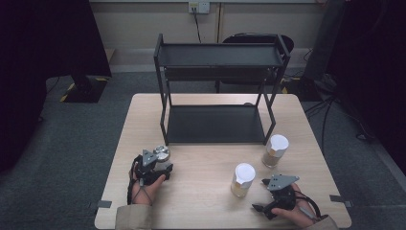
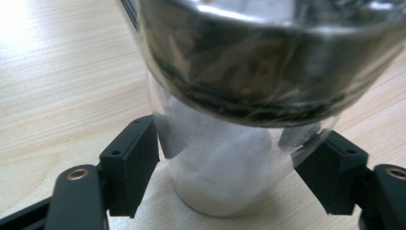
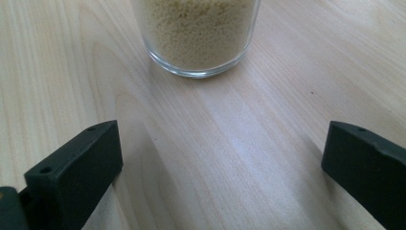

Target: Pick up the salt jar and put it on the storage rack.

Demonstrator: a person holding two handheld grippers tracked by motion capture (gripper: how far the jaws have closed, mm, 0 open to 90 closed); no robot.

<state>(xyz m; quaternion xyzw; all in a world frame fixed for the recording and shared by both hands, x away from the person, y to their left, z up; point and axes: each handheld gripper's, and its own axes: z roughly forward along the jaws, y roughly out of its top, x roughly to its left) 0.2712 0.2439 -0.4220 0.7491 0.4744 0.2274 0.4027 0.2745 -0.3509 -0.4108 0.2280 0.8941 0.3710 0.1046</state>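
Observation:
A glass jar of white powder with a silver lid stands at the table's front left. My left gripper is shut on it, a black pad on each side of the glass just under the lid; in the high view the left gripper sits right behind the jar. At the front right my right gripper lies low on the table, open. Nothing is between its fingers. A glass jar of yellow grains stands just ahead of it, white-lidded.
A second white-lidded jar of grains stands farther back on the right. A black two-tier metal rack occupies the table's back half, its lower shelf bare. The wooden table ends close behind both hands.

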